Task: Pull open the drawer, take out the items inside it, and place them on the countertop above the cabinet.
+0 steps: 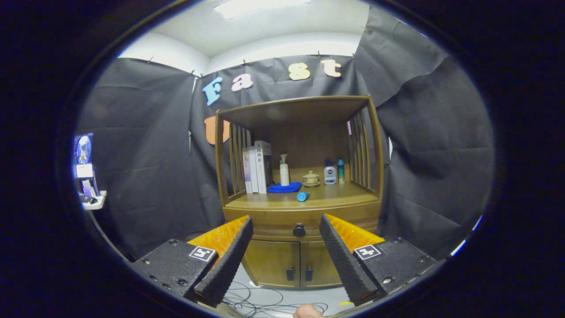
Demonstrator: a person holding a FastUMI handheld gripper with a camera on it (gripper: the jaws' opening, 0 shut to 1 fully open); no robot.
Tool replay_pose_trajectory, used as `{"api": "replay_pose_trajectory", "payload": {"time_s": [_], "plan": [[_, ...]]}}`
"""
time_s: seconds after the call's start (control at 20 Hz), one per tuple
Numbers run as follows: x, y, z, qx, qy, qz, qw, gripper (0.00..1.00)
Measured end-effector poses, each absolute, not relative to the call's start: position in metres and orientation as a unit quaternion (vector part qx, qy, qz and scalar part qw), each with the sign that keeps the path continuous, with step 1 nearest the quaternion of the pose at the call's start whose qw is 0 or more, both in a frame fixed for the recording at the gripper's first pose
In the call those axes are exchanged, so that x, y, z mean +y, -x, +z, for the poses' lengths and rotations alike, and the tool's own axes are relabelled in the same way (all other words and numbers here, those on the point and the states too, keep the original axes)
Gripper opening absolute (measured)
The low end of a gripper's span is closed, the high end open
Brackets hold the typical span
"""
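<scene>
A wooden cabinet point(300, 212) stands against the booth wall, some way beyond my fingers. Its drawer point(273, 223) is closed, and the dark round knob point(299, 230) shows in the gap between my fingertips, still far ahead. My gripper point(286, 227) is open with nothing between its fingers. The countertop point(335, 196) above the drawer carries a small blue cylinder point(303, 196) lying on its side near the front edge.
On the countertop sit upright books point(258, 167), a white pump bottle point(284, 170) on a blue cloth point(284, 188), a small lidded cup point(310, 179) and two small bottles point(334, 172). Two lower doors point(298, 263) are closed. Cables point(265, 302) lie on the floor.
</scene>
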State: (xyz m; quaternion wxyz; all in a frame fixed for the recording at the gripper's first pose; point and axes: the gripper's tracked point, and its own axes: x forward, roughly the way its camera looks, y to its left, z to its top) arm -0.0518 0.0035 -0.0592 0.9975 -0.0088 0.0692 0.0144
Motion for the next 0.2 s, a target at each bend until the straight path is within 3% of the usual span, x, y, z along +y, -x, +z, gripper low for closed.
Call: {"api": "replay_pose_trajectory", "payload": {"time_s": [0.2], "plan": [[-0.005,0.075,-0.050,0.056,0.001,0.011,0.998,0.99]]}}
